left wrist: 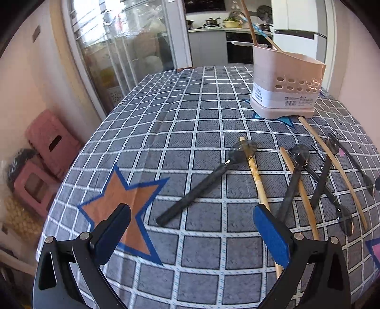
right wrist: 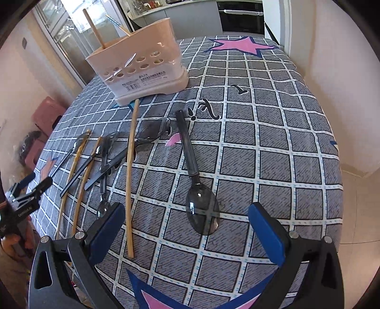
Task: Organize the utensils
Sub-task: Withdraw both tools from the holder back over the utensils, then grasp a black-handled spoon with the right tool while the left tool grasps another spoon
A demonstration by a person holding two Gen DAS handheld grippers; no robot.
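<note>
A beige utensil holder (left wrist: 288,85) (right wrist: 142,66) stands on the checked tablecloth with two wooden chopsticks (left wrist: 249,22) in it. Several black plastic spoons and wooden chopsticks lie loose on the cloth. My left gripper (left wrist: 190,214) is open and empty, just above the table near a black spoon (left wrist: 204,183) and a chopstick (left wrist: 255,176). My right gripper (right wrist: 186,214) is open and empty, its fingers either side of the bowl of another black spoon (right wrist: 201,209). A long chopstick (right wrist: 130,176) lies just left of it. The left gripper also shows in the right wrist view (right wrist: 30,185).
The tablecloth (left wrist: 190,114) is grey with white grid and star prints. Pink stools (left wrist: 47,147) stand on the floor left of the table. A glass door and kitchen counter (left wrist: 209,28) lie beyond the far edge. A wall runs along the table's right side (right wrist: 344,71).
</note>
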